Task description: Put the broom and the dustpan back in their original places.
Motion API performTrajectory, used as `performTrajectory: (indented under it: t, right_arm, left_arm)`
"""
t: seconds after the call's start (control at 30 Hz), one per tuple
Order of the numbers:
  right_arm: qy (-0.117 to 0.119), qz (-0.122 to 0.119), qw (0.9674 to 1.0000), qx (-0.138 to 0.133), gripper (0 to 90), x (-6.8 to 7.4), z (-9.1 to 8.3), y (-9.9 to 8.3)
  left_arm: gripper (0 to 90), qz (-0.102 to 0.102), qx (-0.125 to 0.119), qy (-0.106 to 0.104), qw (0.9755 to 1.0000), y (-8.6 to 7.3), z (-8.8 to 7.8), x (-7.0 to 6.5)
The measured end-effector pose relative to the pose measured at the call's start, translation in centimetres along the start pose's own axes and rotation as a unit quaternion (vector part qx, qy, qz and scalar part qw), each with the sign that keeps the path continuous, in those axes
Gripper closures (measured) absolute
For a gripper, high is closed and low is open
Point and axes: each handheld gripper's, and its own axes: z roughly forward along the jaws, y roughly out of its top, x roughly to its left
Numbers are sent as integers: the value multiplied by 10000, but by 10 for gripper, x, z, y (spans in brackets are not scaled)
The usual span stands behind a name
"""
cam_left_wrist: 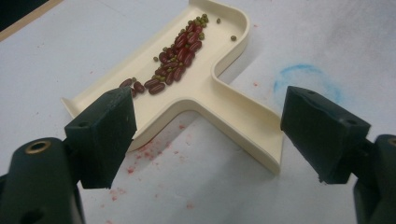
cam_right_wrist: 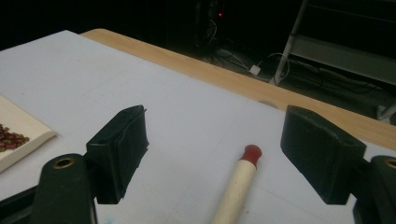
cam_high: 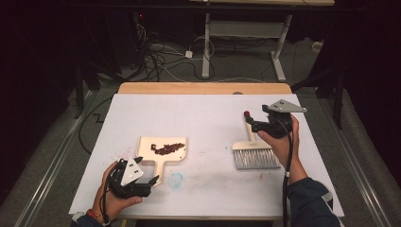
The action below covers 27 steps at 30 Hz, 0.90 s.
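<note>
High view first: a cream dustpan [cam_high: 163,151] lies on the white-covered table [cam_high: 203,118], left of centre, with a streak of red beans [cam_high: 167,148] in its tray and its handle pointing toward the person. The left tool [cam_high: 152,181] sits just at the end of that handle, held low near the table's near edge. On the right side a hand brush [cam_high: 254,150] lies with its grey bristles toward the person and its pale handle pointing away; the right tool [cam_high: 248,120] hovers over the handle's far, red-tipped end.

Left gripper view: the jaws stand wide apart and hold nothing. The dustpan's handle reaches into the gap between them without touching either pad. Red beans [cam_left_wrist: 177,58] mixed with a few small green ones [cam_left_wrist: 201,21] lie along the tray. A blue smudge [cam_left_wrist: 306,79] and red specks mark the table cover.

Right gripper view: the jaws are wide apart and grip nothing. The brush handle [cam_right_wrist: 236,186] with its red tip lies on the table below and between them, clear of both pads. A corner of the dustpan [cam_right_wrist: 23,135] shows at the left.
</note>
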Motion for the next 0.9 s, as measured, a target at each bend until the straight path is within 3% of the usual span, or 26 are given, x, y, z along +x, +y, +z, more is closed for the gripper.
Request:
performTrajectory:
  t: [0.23, 0.3, 0.53, 0.9]
  right_arm:
    - [-23, -122, 9999, -111, 179, 6, -4, 4]
    - [-53, -118, 9998, -122, 175, 9, -4, 4]
    - [2, -151, 9998, -102, 175, 16, -10, 5]
    - [44, -470, 9988, -129, 182, 29, -22, 2]
  left_arm:
    - [177, 83, -39, 2, 10000, 0, 1, 0]
    - [167, 21, -14, -36, 10000, 0, 0, 0]
    - [167, 93, 6, -42, 9999, 0, 1, -2]
    - [167, 138, 30, -30, 9999, 0, 1, -3]
